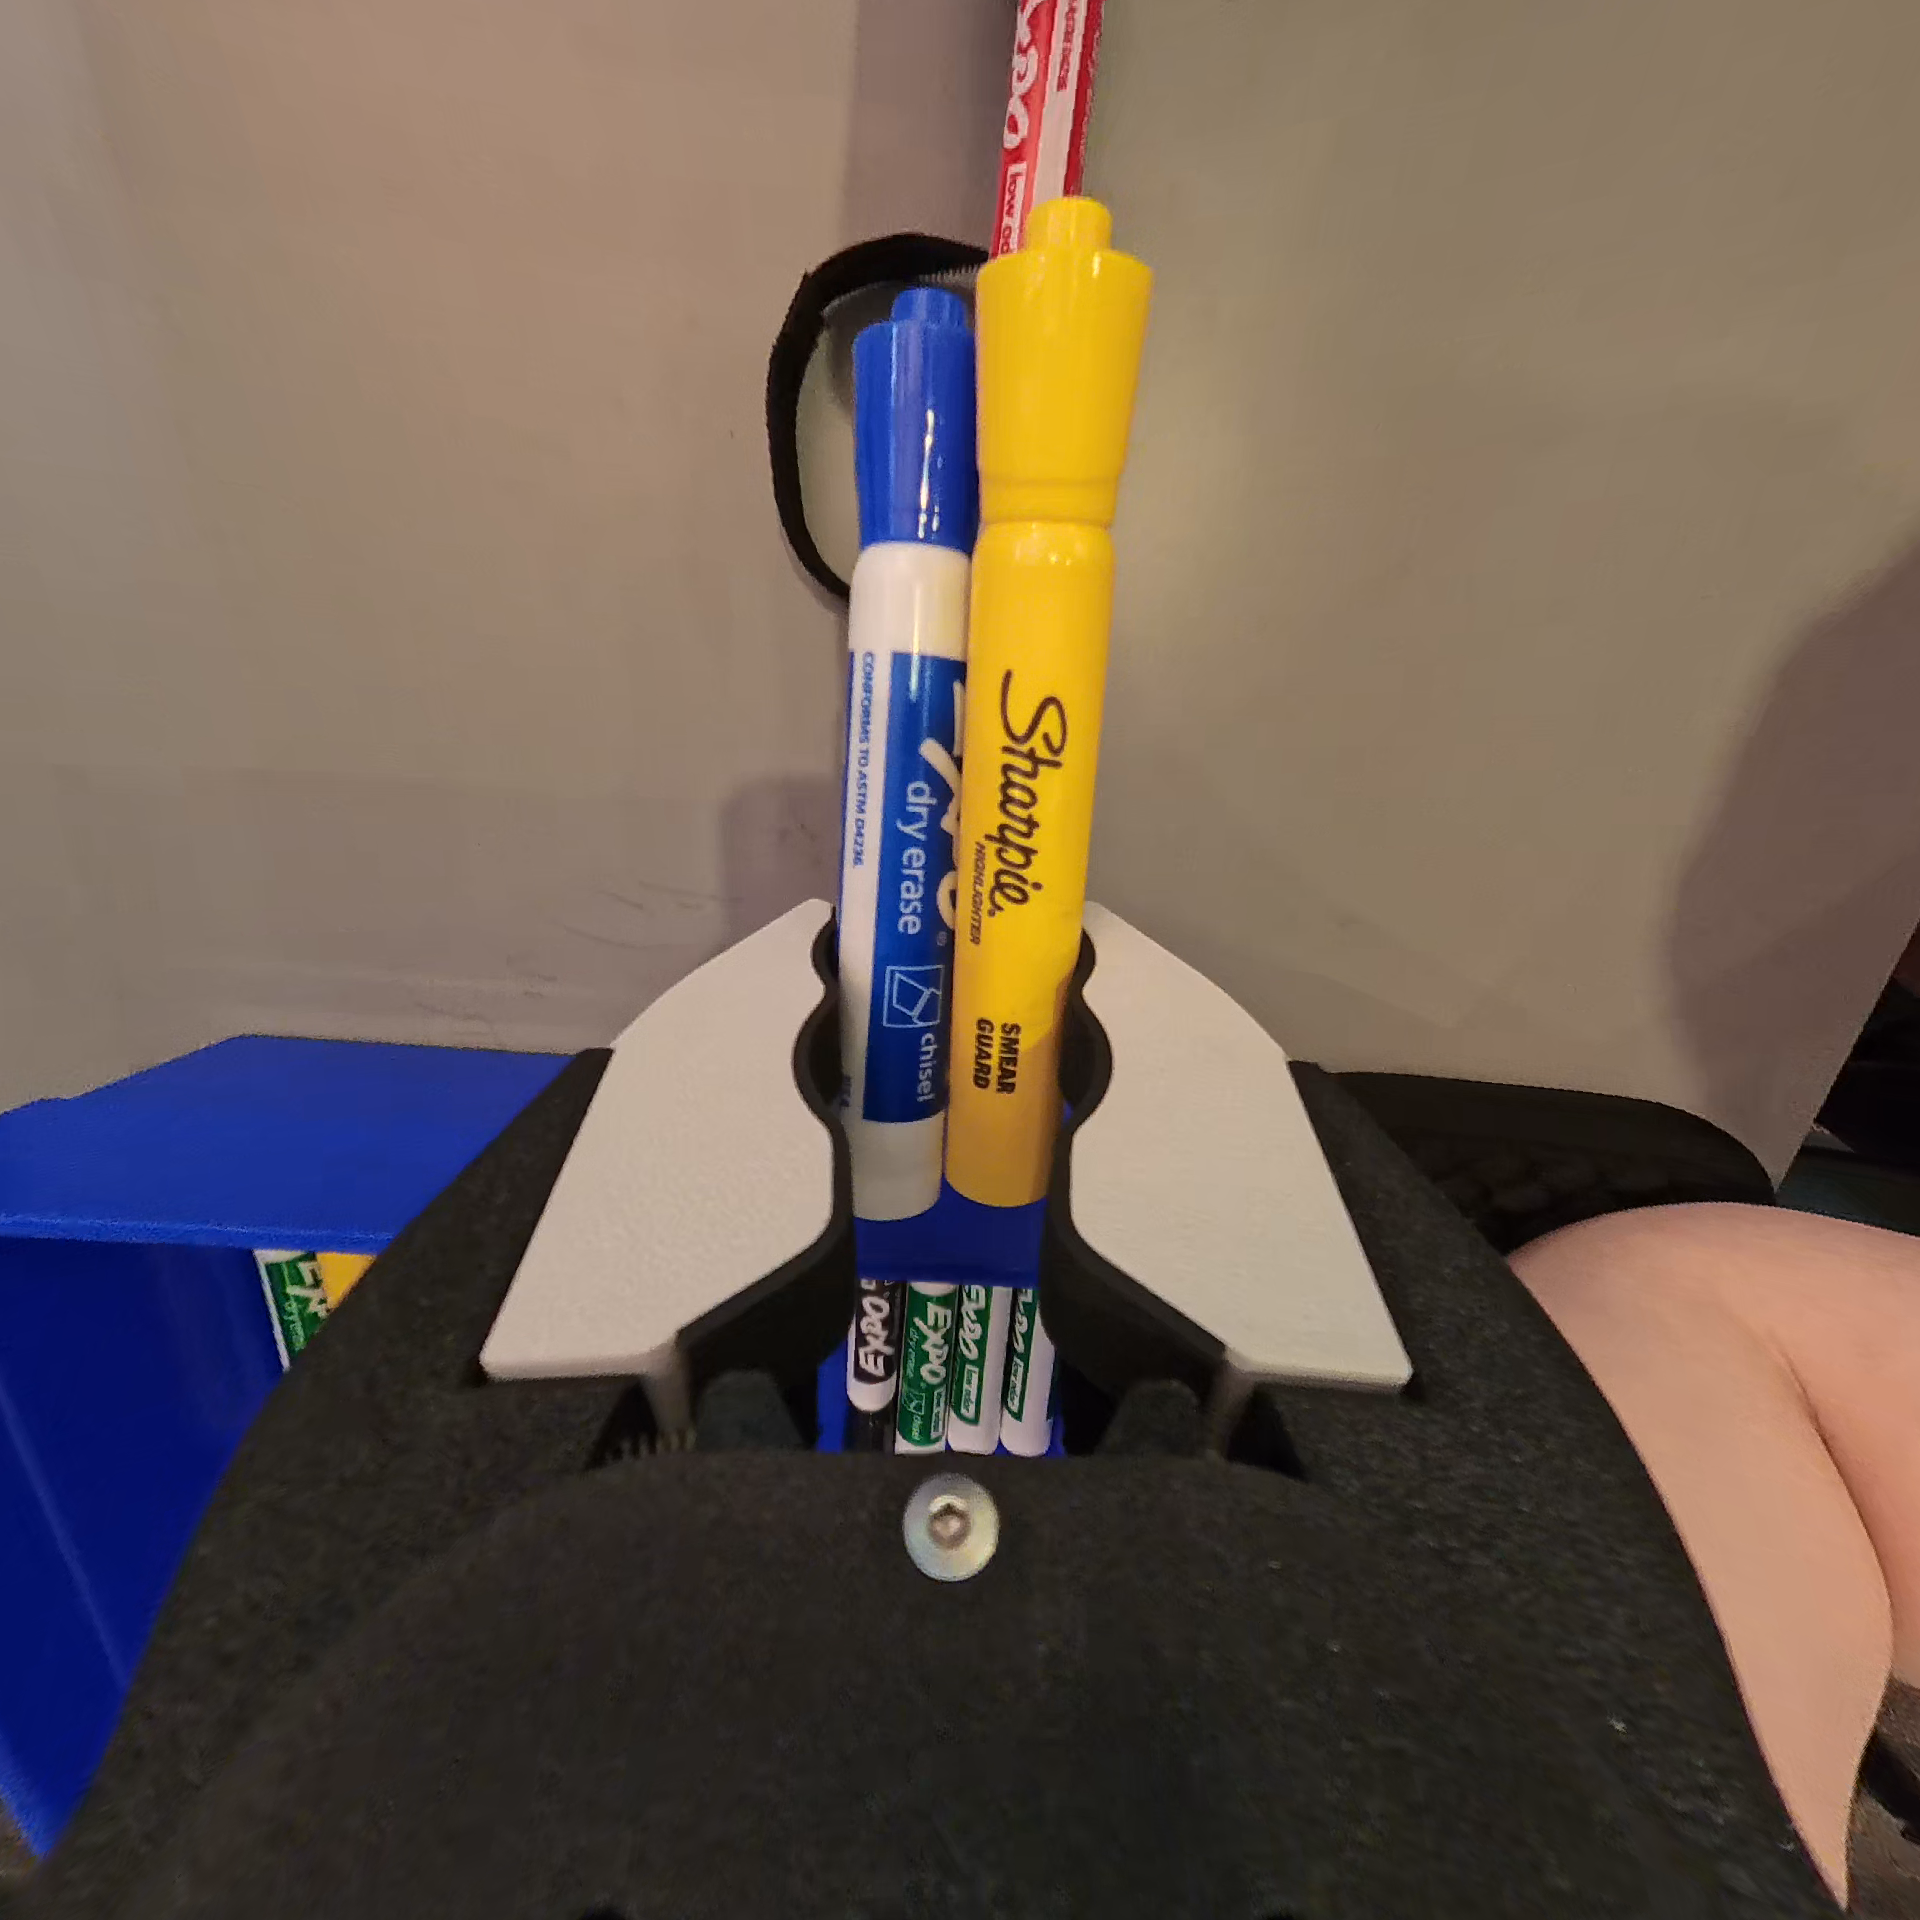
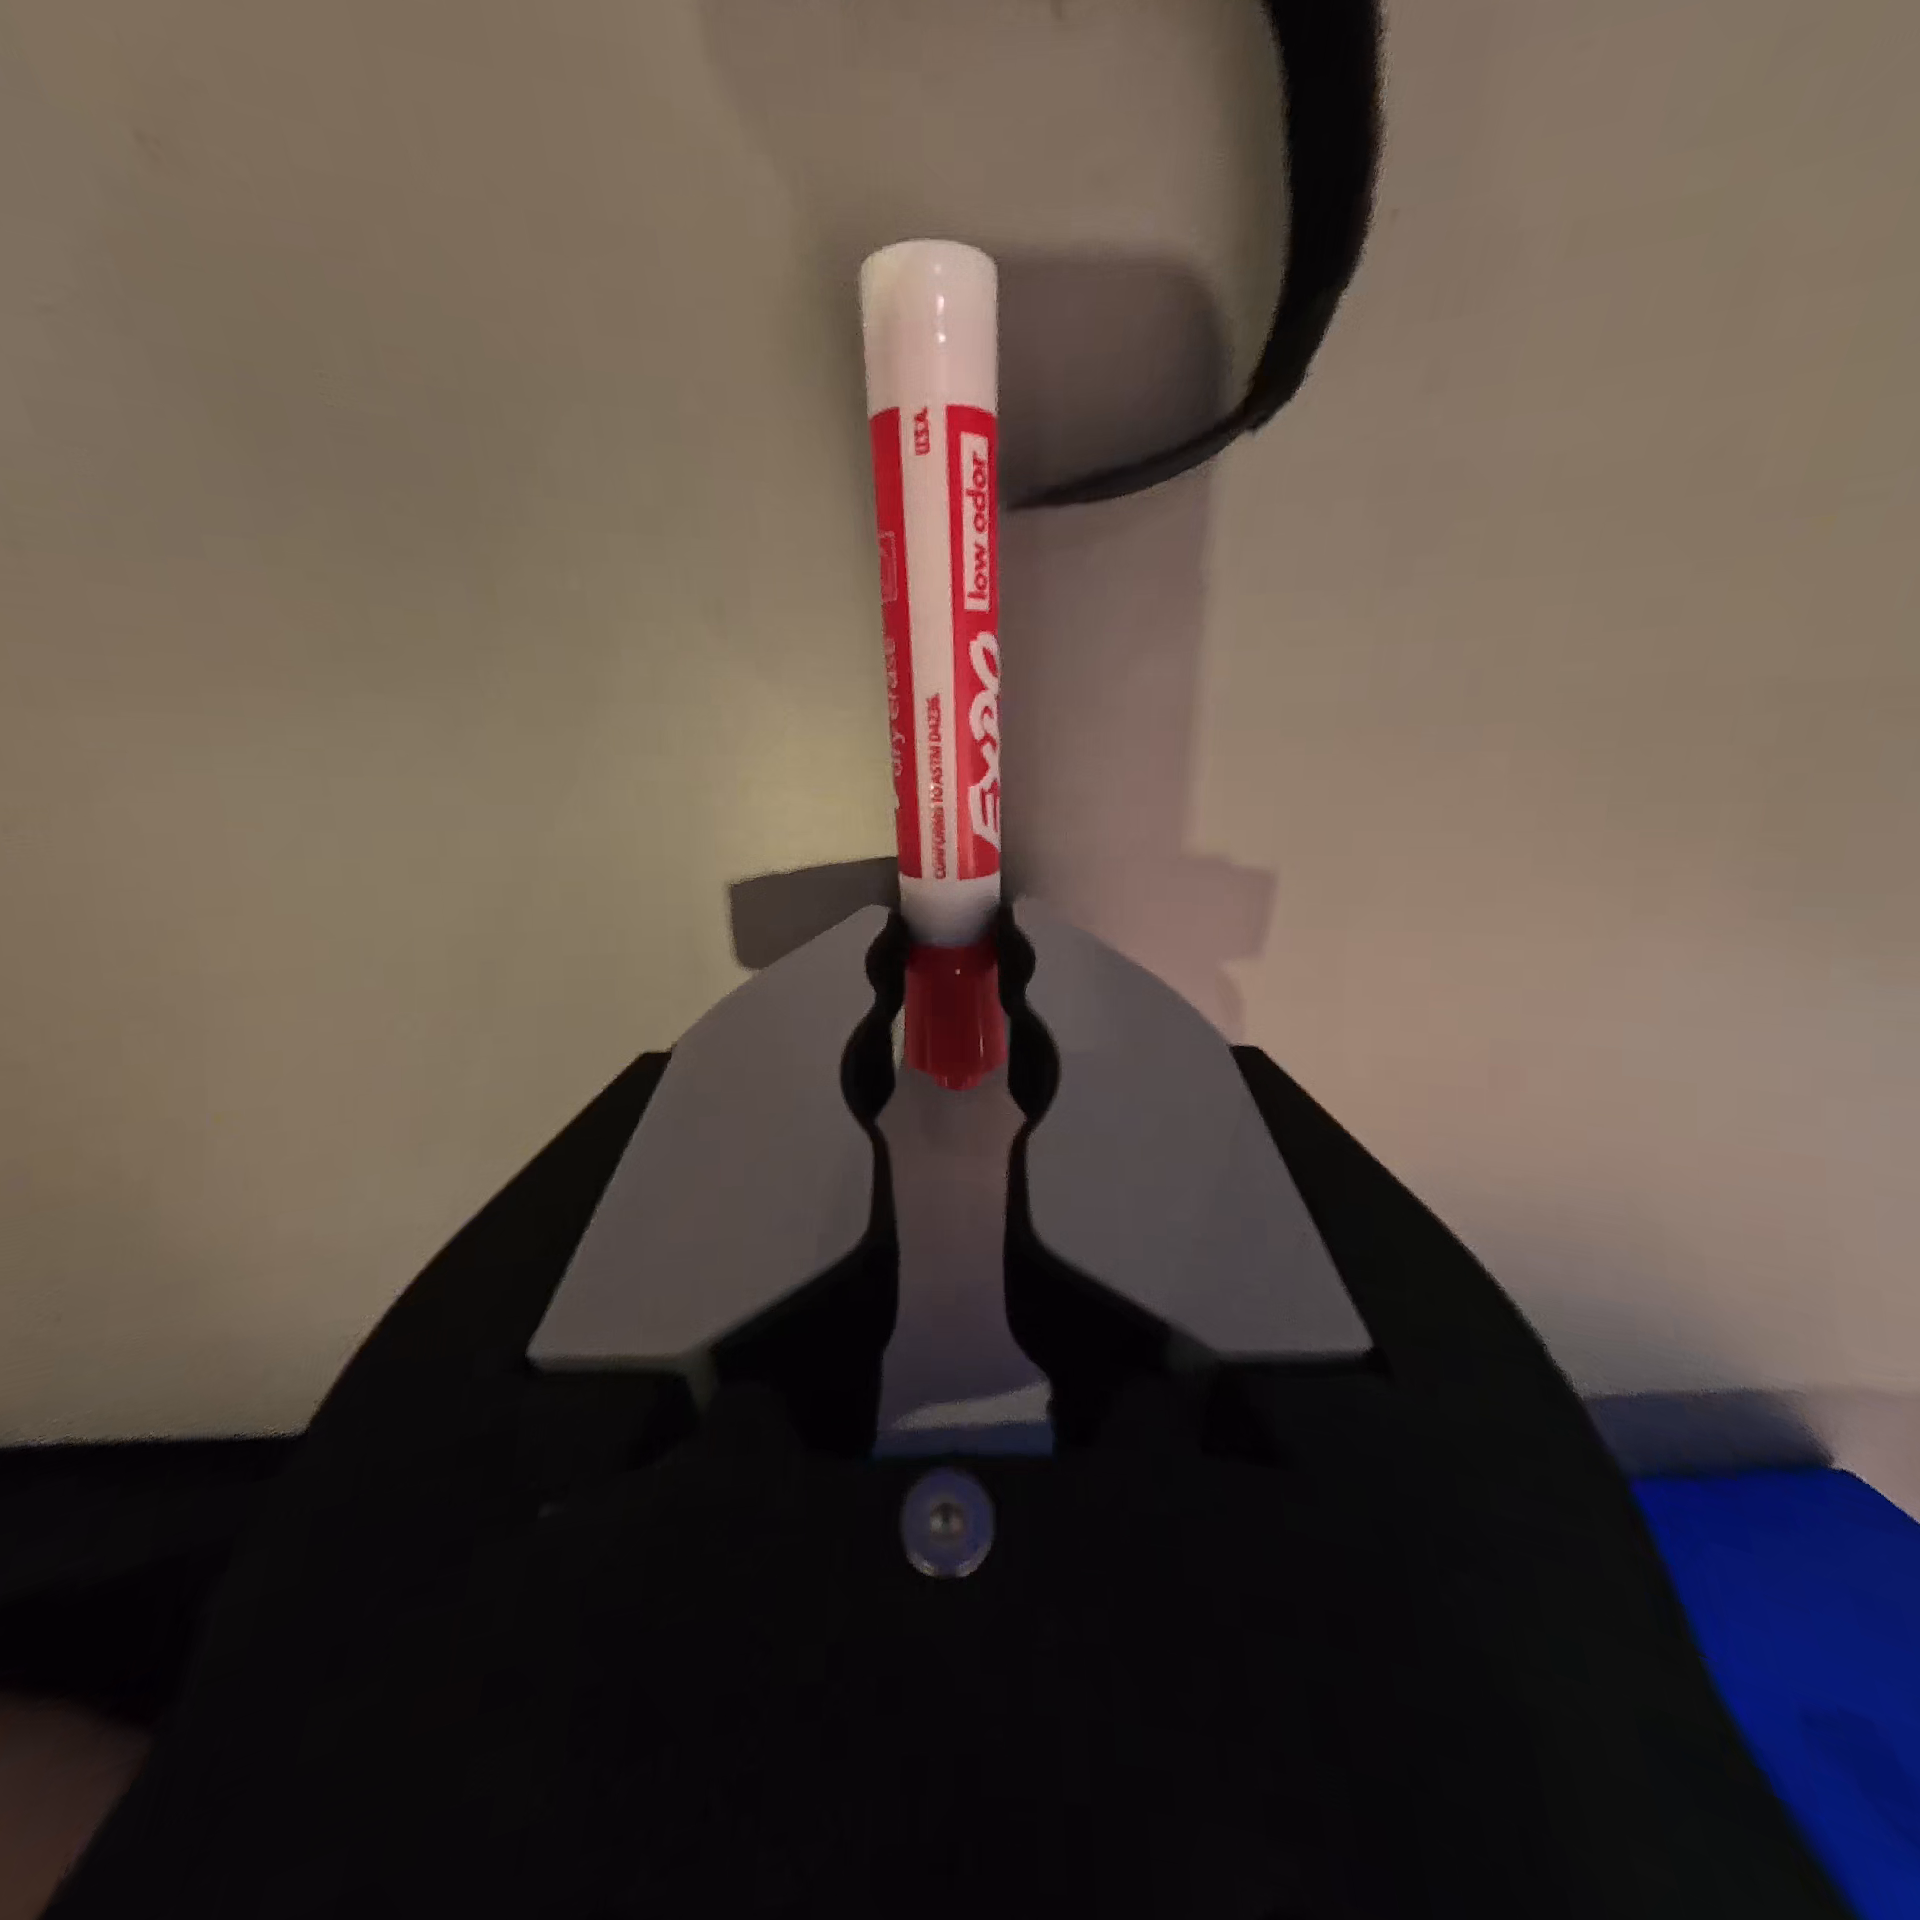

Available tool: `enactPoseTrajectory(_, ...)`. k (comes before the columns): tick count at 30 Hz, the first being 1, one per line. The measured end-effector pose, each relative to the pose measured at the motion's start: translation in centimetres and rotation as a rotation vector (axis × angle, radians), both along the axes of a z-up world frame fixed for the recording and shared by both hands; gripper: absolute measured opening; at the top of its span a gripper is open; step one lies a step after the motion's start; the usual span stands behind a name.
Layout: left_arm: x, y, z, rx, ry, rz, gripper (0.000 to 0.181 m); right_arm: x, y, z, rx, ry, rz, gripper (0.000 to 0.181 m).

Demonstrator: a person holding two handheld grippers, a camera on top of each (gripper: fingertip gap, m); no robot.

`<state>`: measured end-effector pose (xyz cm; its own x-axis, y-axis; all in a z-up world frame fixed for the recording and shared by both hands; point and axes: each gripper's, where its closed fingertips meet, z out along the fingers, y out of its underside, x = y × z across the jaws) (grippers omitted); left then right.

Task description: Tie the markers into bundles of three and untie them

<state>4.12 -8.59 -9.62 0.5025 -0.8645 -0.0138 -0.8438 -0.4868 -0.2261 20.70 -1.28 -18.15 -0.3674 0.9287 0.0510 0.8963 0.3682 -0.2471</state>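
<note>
- The left hand-held gripper (image 1: pixel 951 1023) is clamped around two markers held side by side and pointing away from the camera: a blue marker (image 1: pixel 906 790) and a yellow highlighter (image 1: pixel 1039 727).
- A black strap (image 1: pixel 795 416) curves just behind their caps.
- Below them, a blue bin (image 1: pixel 208 1153) holds more markers (image 1: pixel 951 1361).
- The right hand-held gripper (image 2: pixel 948 1013) grips a red marker (image 2: pixel 940 623) by its red cap, above the pale desk (image 2: pixel 364 623).
</note>
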Motion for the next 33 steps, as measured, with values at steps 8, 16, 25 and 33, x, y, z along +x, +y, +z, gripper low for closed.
enactPoseTrajectory(8, 0.6, 0.2, -1.0, -0.030, 0.039, -0.015, 0.039, 1.6, -2.9, 6.8, -0.092, 0.163, 0.153, 0.018)
enactPoseTrajectory(16, 3.2, 1.8, -1.6, 0.016, 0.030, -0.068, 0.038, -1.1, -0.1, 13.0, 0.280, 0.402, 0.009, 0.018)
enactPoseTrajectory(25, 5.7, 3.2, -3.0, 0.042, 0.013, -0.109, 0.038, -3.4, -0.5, 11.3, 0.468, 0.311, 0.010, 0.018)
enactPoseTrajectory(33, 6.8, 4.0, -2.6, 0.084, -0.022, -0.119, 0.038, -2.7, 0.8, 11.7, 0.631, 0.234, -0.022, 0.019)
